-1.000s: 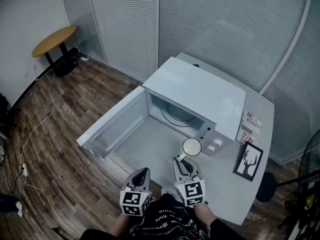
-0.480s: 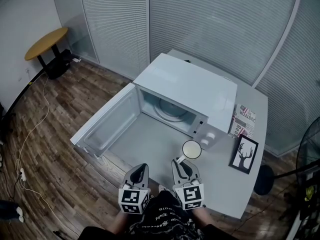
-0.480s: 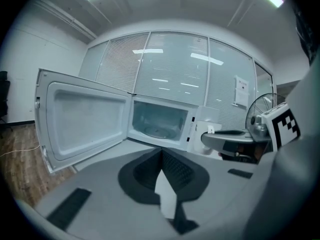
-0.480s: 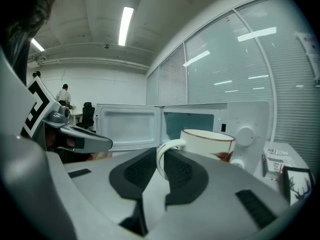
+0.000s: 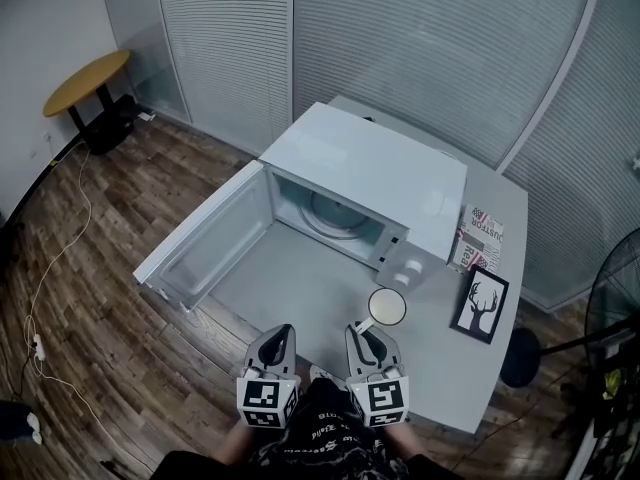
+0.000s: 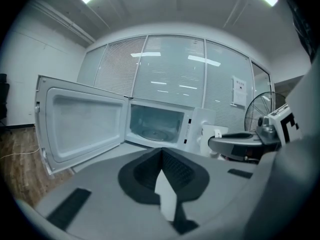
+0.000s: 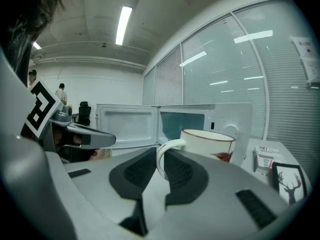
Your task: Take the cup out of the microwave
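The white cup (image 5: 387,306) has been drawn further clear of the open microwave (image 5: 365,168), its handle clamped in the right gripper (image 5: 360,326), over the grey table (image 5: 455,368). It is best kept level until set down. The left gripper (image 5: 279,340) is closed, empty.

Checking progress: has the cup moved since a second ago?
Yes. The cup, in the right gripper, is now farther from the microwave front, toward the person.
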Tool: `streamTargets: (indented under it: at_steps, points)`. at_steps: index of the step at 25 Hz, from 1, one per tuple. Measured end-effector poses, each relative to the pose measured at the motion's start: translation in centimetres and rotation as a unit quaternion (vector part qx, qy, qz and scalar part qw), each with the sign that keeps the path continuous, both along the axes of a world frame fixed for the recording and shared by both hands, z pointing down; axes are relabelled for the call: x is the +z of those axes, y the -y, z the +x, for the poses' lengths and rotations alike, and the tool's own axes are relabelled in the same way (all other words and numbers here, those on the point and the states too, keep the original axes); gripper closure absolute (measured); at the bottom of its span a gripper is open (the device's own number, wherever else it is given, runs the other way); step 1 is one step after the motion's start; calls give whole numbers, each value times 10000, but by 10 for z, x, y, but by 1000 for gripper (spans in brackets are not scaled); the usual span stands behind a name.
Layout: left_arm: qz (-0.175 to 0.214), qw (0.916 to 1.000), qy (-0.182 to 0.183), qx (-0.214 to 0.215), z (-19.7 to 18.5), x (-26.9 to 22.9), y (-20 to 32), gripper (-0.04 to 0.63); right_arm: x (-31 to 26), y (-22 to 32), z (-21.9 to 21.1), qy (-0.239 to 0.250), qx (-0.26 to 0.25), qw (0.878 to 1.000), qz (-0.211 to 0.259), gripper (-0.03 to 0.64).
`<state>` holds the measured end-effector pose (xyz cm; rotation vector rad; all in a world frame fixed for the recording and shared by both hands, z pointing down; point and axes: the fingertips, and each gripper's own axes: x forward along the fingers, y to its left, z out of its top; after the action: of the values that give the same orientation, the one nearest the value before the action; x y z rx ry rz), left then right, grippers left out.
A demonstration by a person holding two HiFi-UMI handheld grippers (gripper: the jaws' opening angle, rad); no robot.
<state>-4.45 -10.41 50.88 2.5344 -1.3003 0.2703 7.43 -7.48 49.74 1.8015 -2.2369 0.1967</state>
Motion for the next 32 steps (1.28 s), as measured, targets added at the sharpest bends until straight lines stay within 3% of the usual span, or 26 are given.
streamTargets:
  at_steps: [32]
  points:
    - [123,9997,29,232,23,-4,-4,588,0,-17,25,41,358,9993,26,569]
